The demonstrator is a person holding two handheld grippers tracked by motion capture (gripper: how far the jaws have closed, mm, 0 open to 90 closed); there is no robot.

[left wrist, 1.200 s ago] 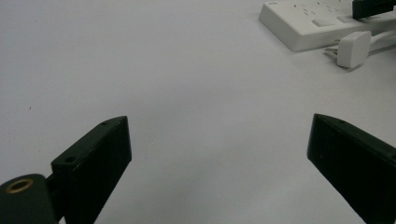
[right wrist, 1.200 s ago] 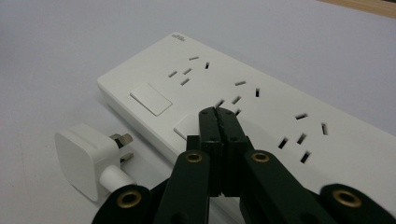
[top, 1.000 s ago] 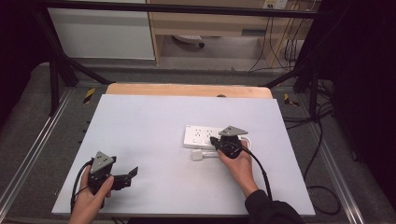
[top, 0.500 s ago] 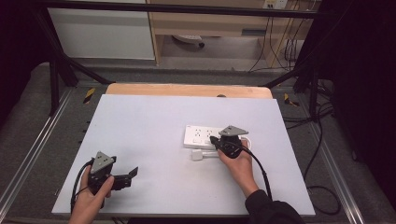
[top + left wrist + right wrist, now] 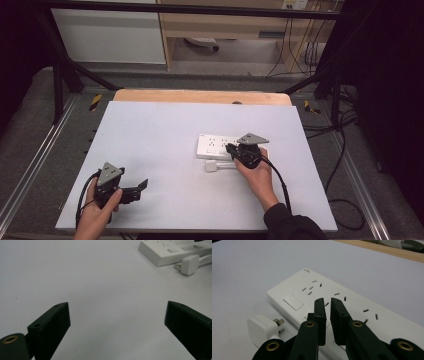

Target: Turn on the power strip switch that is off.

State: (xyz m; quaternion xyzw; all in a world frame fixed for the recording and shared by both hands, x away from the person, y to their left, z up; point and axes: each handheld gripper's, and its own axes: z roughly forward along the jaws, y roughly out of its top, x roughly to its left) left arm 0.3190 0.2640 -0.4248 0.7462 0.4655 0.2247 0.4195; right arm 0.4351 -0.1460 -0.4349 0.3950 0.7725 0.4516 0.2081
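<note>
Plug [image 5: 212, 166] lies loose on the counter [image 5: 165, 135], just near of the power strip [image 5: 212, 146], while the right tongs [image 5: 327, 308], jaws just eased slightly apart and empty, hover over its switches and risk pressing one; the left tongs [image 5: 115, 325] gape idle.

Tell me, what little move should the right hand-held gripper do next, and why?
Probably open wider and swing toward the white plug. The right hand-held gripper hovers over the power strip with its jaws nearly together and nothing between them; they have just been opening a little. The plug lies loose on the table beside the strip, its prongs showing, so it likely needs grabbing before it goes in a socket.
</note>
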